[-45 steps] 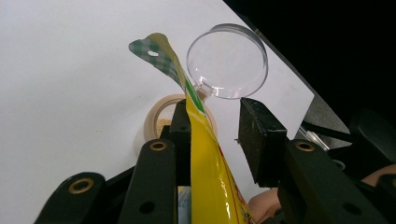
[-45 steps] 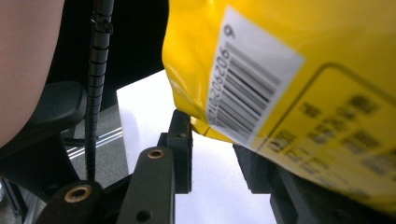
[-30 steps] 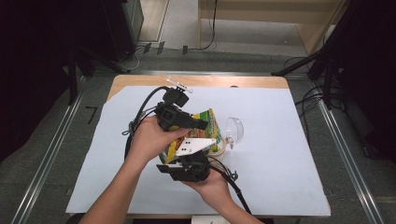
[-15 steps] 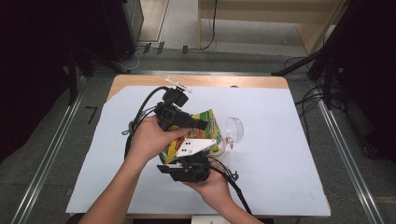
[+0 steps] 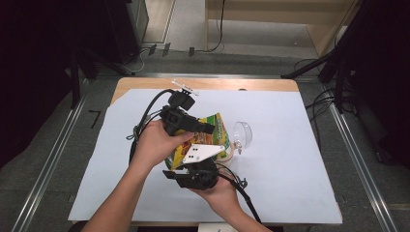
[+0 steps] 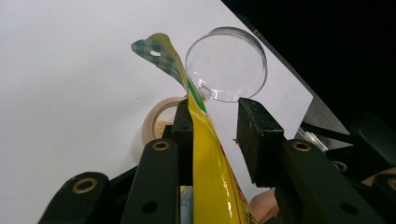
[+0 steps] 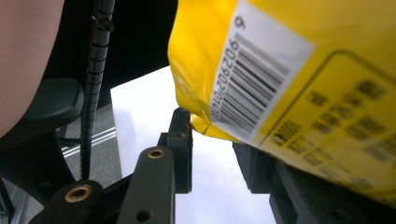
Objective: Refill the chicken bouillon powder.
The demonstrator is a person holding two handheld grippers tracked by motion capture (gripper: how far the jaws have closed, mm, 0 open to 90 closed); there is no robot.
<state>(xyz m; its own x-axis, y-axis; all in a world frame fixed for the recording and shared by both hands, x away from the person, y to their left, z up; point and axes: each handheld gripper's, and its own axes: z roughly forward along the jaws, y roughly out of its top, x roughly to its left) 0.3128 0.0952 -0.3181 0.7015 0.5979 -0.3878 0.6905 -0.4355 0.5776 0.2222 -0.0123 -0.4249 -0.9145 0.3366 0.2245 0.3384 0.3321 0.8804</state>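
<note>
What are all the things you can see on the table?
bag: one, yellow with green, held up over the middle of the table between both grippers
jar: one, beige, open, something tan inside, on the table past the bag
lid: one, clear, round, right of the bag, beside the jar
table: one, white sheet over a wooden top
left gripper: one, black, the bag's top edge lies against one jaw, the other jaw stands clear
right gripper: one, black, at the bag's barcode corner
hands: two, coming in from the near edge, one on each gripper
</note>
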